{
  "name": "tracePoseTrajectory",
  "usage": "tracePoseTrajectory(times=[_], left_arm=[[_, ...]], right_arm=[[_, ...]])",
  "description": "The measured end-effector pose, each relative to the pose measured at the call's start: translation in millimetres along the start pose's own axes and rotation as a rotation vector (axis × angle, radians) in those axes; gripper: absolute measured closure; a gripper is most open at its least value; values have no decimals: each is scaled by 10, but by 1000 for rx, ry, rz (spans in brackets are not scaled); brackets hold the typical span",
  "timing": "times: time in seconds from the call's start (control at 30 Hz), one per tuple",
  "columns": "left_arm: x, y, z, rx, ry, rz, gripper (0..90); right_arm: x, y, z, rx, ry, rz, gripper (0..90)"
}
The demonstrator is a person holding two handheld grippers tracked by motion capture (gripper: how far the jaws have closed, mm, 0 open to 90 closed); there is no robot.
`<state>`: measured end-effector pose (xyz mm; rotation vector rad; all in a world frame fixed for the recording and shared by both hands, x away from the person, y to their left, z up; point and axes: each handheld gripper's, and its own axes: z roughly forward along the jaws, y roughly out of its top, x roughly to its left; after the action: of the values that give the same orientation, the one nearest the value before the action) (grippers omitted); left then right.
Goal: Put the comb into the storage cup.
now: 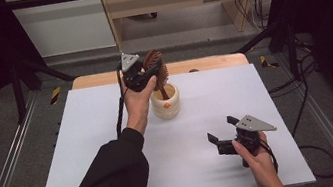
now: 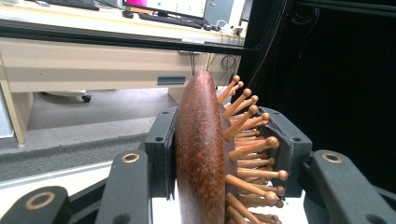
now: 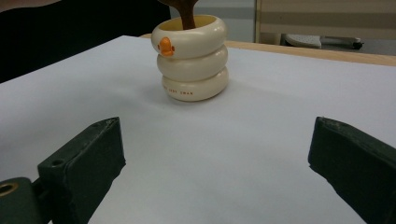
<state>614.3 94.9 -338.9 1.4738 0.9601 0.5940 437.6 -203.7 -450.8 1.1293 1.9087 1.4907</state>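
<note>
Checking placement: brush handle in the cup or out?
In: hairbrush handle stands inside the cup, head clamped by the left gripper.

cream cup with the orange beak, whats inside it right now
The handle of a wooden hairbrush stands in the cream cup, its head clamped in the left claw above the rim. The cup's wall hides the handle's lower end and anything else inside.

Brown speckled hairbrush (image 2: 198, 154), cream cup (image 3: 192, 58) w/ orange beak.
</note>
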Motion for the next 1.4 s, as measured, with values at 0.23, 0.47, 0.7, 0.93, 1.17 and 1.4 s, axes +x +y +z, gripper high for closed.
tracePoseTrajectory(times=[0.23,0.47,0.7,0.93,1.17,1.4], left_arm=[[-17,-8,4,-8,-3,-11,509],[-45,-30,21,-7,-11,-22,509],[-89,-68,24,-8,-16,-23,508],[-95,-89,33,-8,-18,-33,508],[-65,-138,41,-4,-14,-55,508],[-55,-151,38,-9,-13,-65,507]], right_arm=[[3,0,0,-1,1,-2,40],[4,-1,2,1,2,-1,40],[-1,-1,-5,1,4,-4,40],[4,-1,-1,1,4,-1,39],[4,-2,-1,3,6,-2,39],[4,-2,1,3,6,1,39]])
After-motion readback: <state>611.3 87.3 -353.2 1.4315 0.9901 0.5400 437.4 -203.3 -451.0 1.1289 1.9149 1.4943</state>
